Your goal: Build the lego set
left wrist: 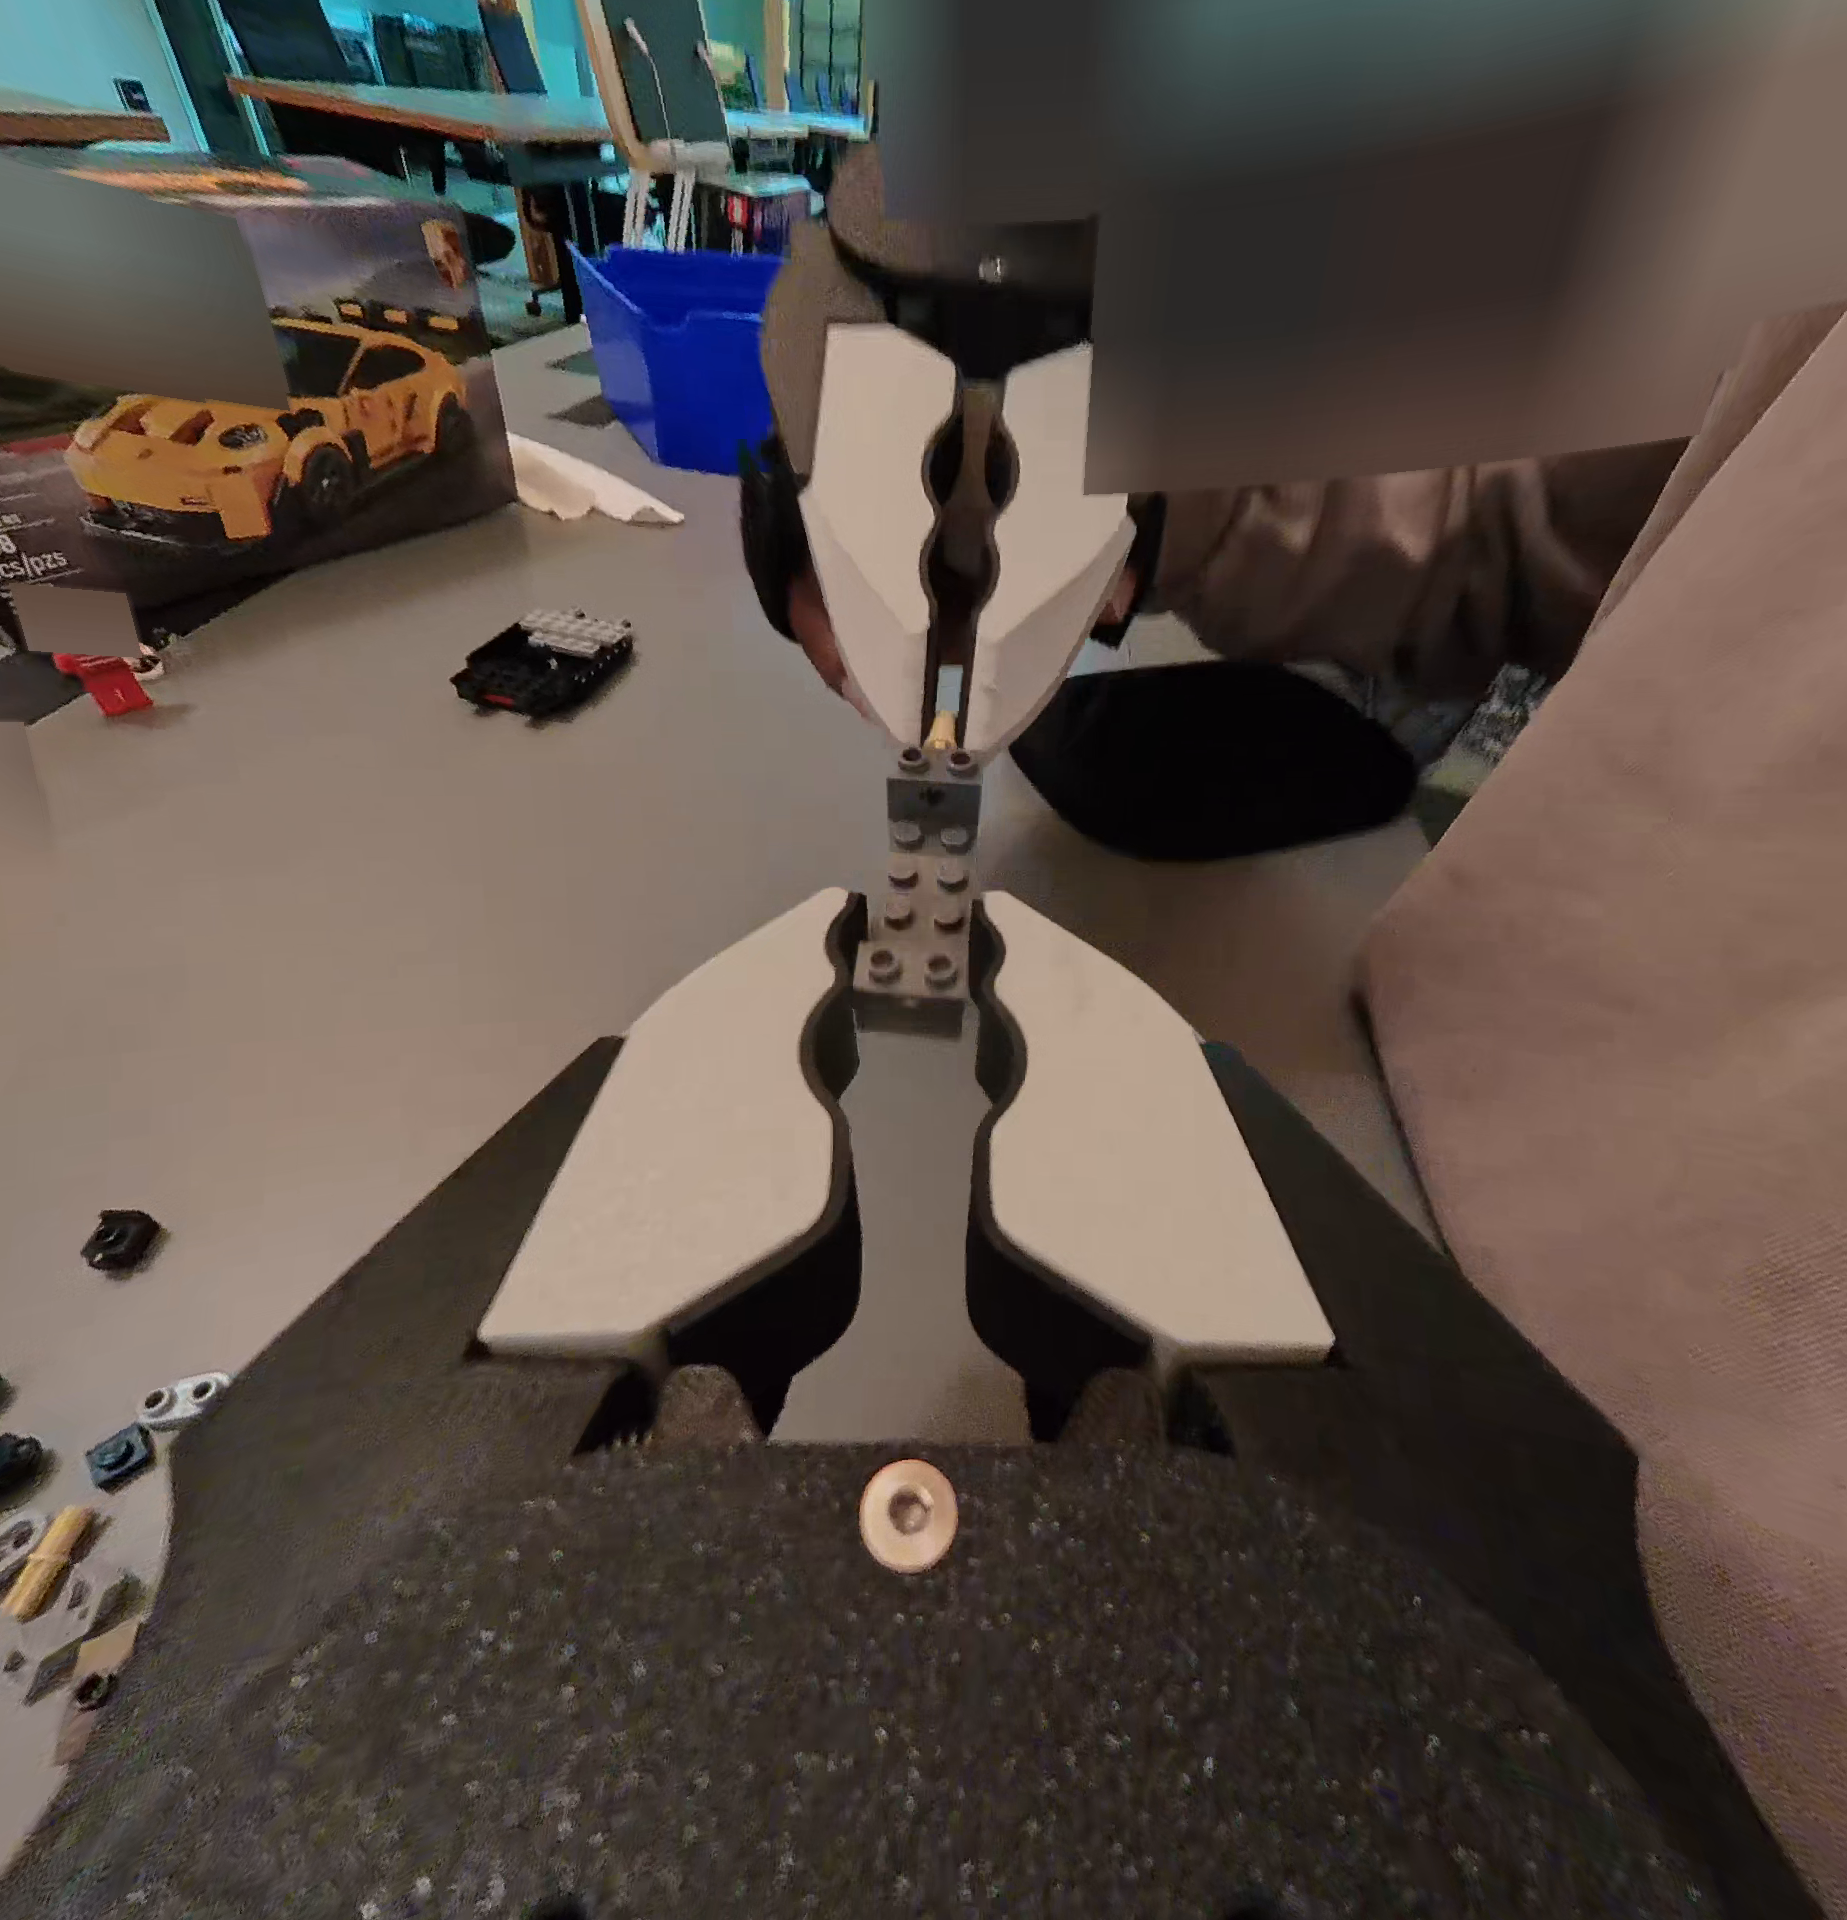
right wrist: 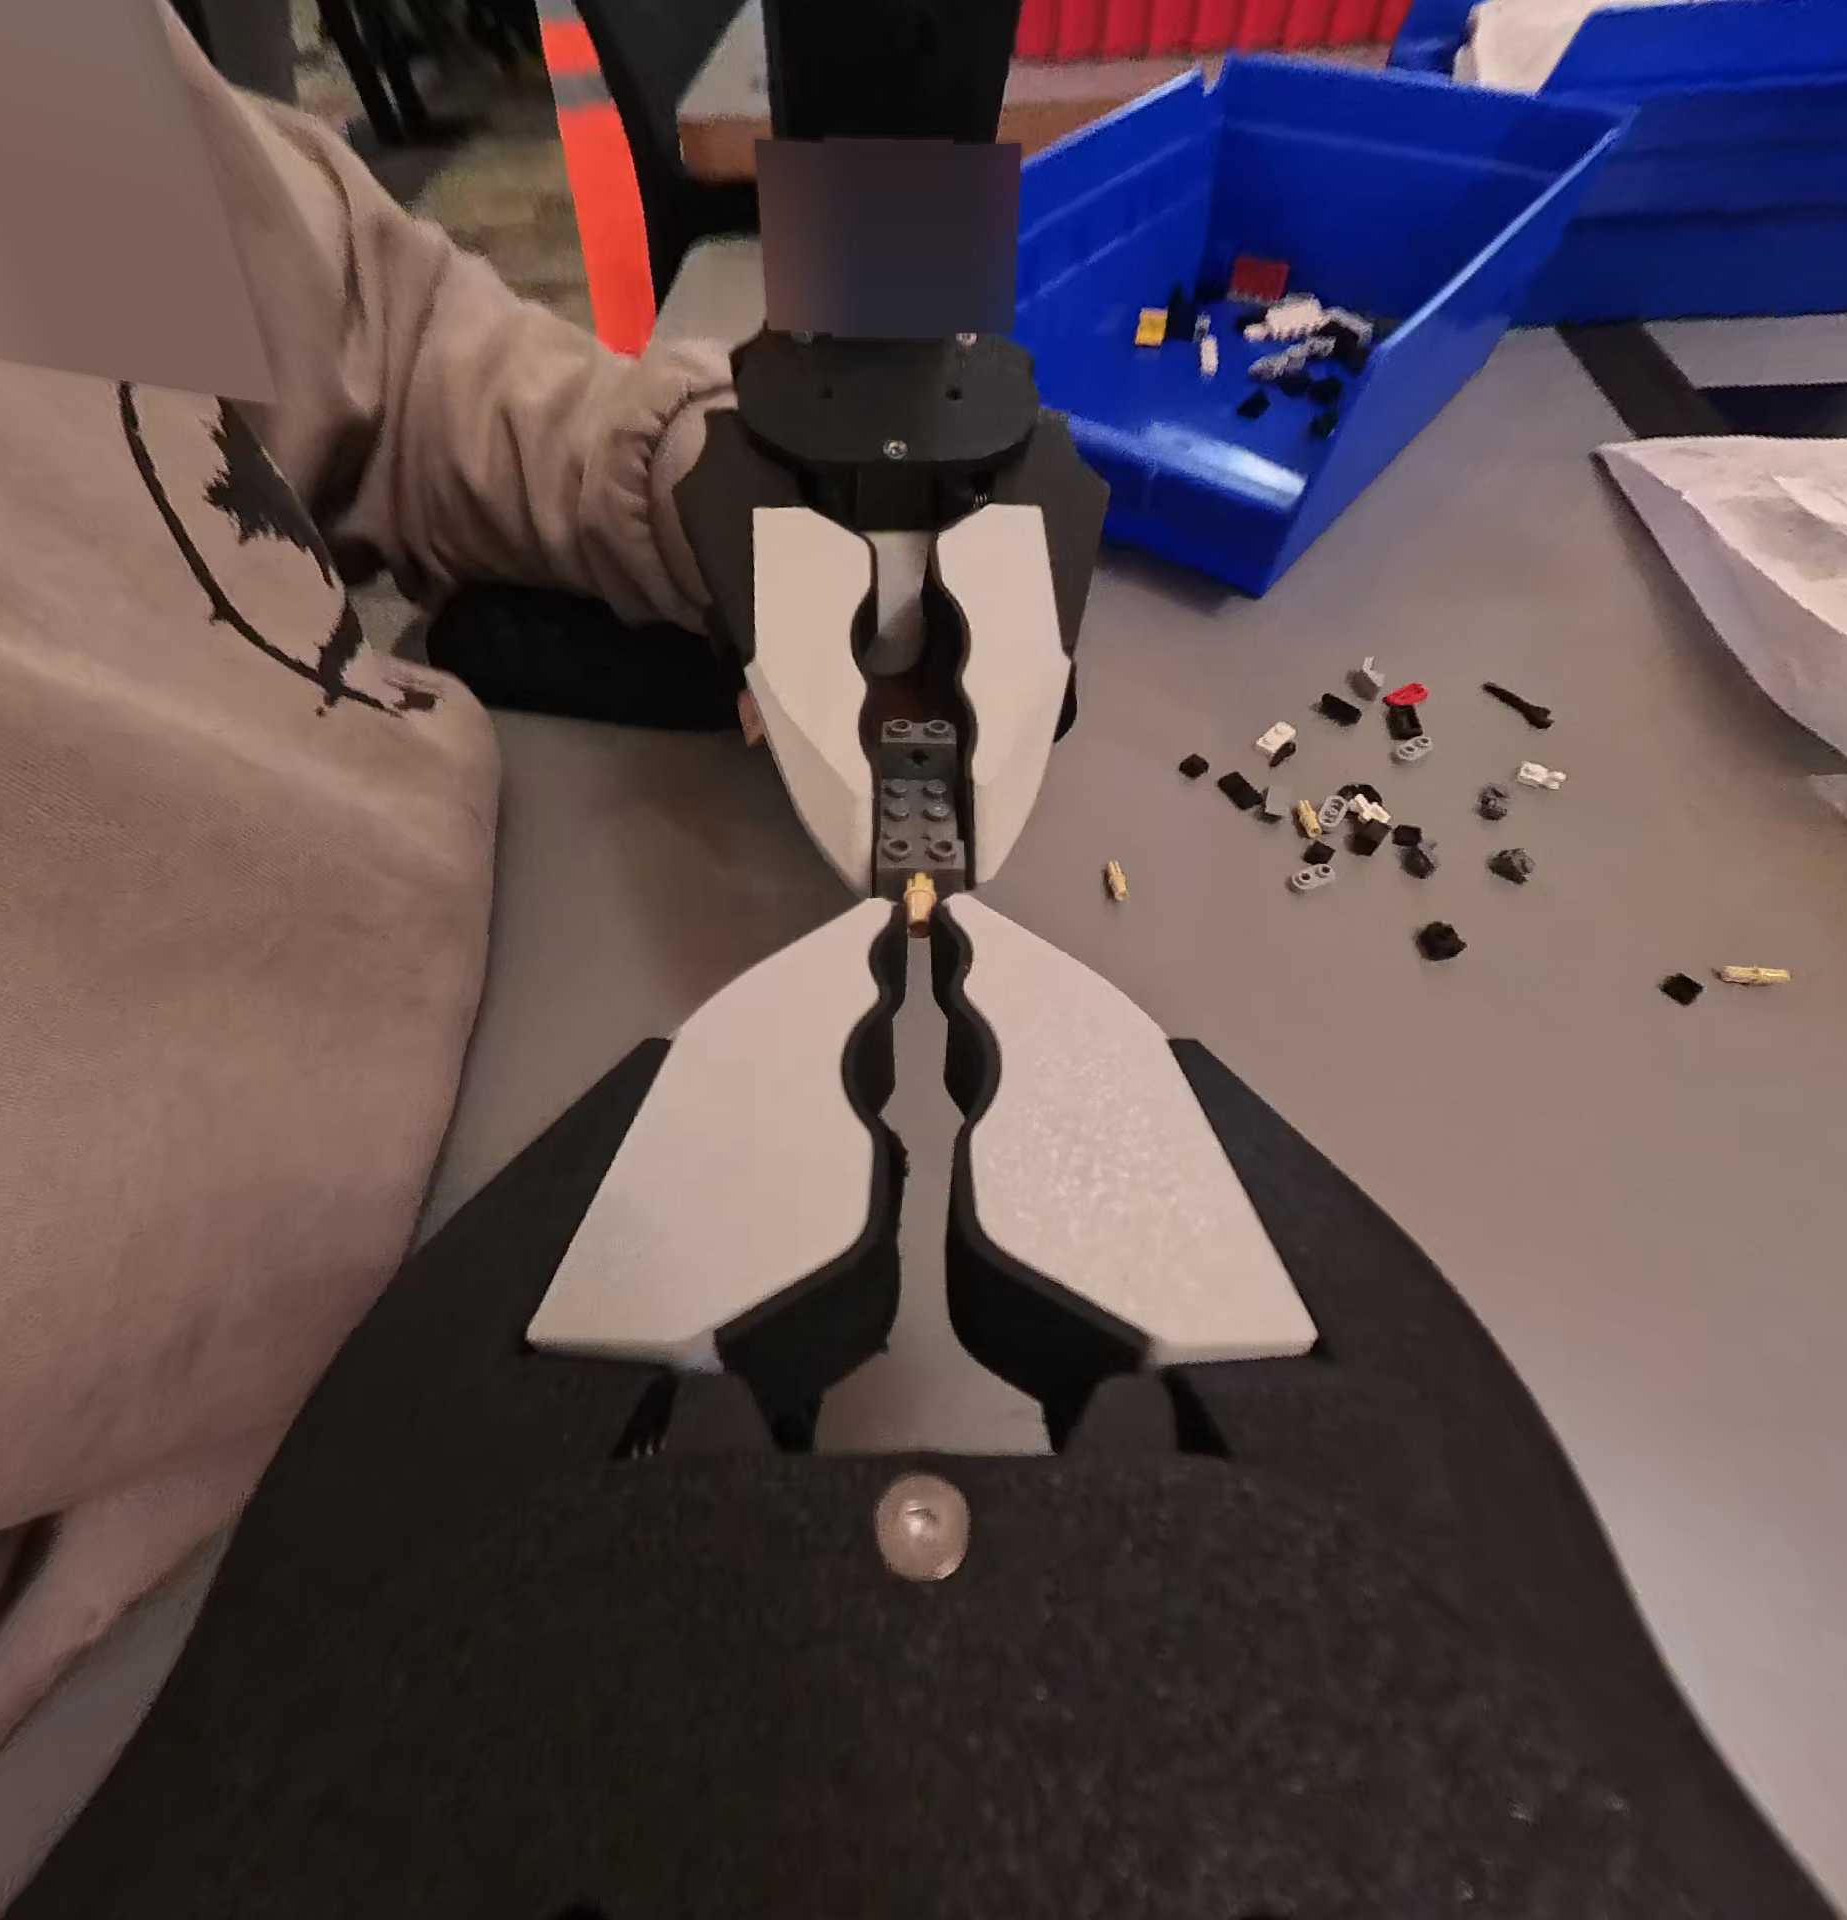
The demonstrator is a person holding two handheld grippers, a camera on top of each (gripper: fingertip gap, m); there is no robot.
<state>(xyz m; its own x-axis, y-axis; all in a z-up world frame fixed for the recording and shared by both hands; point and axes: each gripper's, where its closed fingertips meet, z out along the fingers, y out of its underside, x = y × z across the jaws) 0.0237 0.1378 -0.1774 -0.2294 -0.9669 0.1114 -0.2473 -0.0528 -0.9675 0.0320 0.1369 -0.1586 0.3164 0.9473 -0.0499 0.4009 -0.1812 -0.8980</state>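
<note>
In the left wrist view, the left gripper (left wrist: 914, 961) is clamping the near end of a grey brick assembly (left wrist: 921, 883), its fingers closed onto the sides of it, holding it out above the bench (left wrist: 327, 935). Straight ahead, the right gripper (left wrist: 945, 732) is meeting the far end of the assembly, pinching a small tan pin (left wrist: 940, 736) between nearly closed tips. The step in hand looks like seating that pin into the end brick. Off to the left of the gripper, a product box (left wrist: 275, 436) picturing a yellow car is standing on the bench; it carries printing, which I am leaving unread. A black sub-build (left wrist: 545, 655) is lying in front of it.

In the right wrist view, the right gripper (right wrist: 919, 914) is holding the tan pin (right wrist: 918, 896) just at the assembly's end face (right wrist: 919, 800). The next move calls for lining the pin up with the hole and pushing straight along its axis while the left gripper (right wrist: 919, 810) braces. Loose pieces (right wrist: 1355, 810) are lying to the right, with a blue bin (right wrist: 1158, 447) beyond and a printed sheet (right wrist: 1781, 540).
</note>
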